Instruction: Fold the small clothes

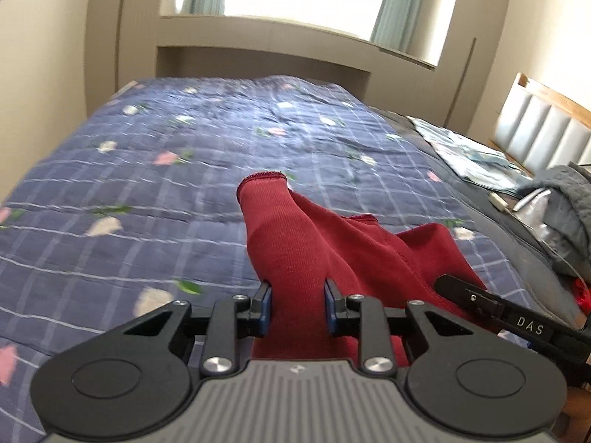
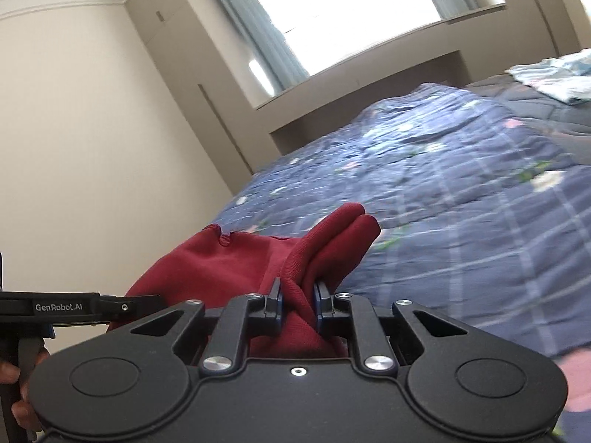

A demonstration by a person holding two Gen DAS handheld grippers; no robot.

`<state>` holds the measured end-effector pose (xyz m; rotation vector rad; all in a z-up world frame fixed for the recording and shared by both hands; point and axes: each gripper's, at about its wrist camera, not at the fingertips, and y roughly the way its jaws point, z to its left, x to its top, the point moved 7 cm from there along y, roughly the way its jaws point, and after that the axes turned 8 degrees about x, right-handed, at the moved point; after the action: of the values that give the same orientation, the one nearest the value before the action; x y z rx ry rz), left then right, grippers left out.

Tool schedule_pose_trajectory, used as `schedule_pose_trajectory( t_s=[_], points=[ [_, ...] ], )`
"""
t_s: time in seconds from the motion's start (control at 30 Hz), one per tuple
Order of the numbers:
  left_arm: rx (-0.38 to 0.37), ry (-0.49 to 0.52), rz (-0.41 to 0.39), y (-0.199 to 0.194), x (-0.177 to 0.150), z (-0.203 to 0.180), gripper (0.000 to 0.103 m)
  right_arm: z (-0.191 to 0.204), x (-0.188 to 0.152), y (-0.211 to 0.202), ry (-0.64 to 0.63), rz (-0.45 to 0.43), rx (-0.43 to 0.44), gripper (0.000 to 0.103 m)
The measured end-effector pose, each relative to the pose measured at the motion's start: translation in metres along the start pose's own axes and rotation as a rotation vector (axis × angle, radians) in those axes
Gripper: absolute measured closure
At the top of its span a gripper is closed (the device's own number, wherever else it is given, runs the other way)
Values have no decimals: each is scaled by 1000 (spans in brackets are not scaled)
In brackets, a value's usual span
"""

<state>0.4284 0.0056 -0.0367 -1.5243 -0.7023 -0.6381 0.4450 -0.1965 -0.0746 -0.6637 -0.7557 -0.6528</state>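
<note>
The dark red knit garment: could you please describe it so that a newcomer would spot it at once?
Start from the bed's blue checked quilt with pink and white flowers. Above its near end hangs the dark red ribbed knit garment, bunched, each tool clamped on a fold: left tool, right tool. It is the only plain red cloth; the pale printed fabric and grey garment lie beside the headboard.

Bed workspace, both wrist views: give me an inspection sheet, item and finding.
Surface: bed under a blue plaid floral quilt.
Job's things: dark red knit garment, lifted, bunched.
Clutter: grey clothing heap and pale printed fabric at the bed's right side.
Grippers: left gripper and right gripper, fingers shut on the garment.
Cables: nothing seen.
Surroundings: bright window with pale curtains, beige walls, padded headboard.
</note>
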Motion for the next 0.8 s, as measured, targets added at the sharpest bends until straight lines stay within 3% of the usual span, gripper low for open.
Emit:
schedule_pose_trajectory(
  t_s=[0.27, 0.43, 0.57, 0.7, 0.77, 0.8],
  points=[
    [88, -49, 8, 4, 0, 72, 73, 46, -22, 58, -43, 77, 42, 87],
    [87, -119, 67, 29, -25, 103, 72, 49, -37, 74, -63, 104, 6, 87],
    [74, -146, 72, 34, -41, 115, 68, 38, -41, 71, -66, 122, -33, 83],
    [78, -155, 97, 38, -51, 124, 55, 24, -47, 63, -38, 134, -72, 67],
    [85, -145, 104, 38, -55, 125, 42, 20, -52, 58, -46, 136, -102, 53],
    [92, -142, 108, 37, -57, 126, 29, 18, -53, 56, -55, 134, -127, 40]
  ],
)
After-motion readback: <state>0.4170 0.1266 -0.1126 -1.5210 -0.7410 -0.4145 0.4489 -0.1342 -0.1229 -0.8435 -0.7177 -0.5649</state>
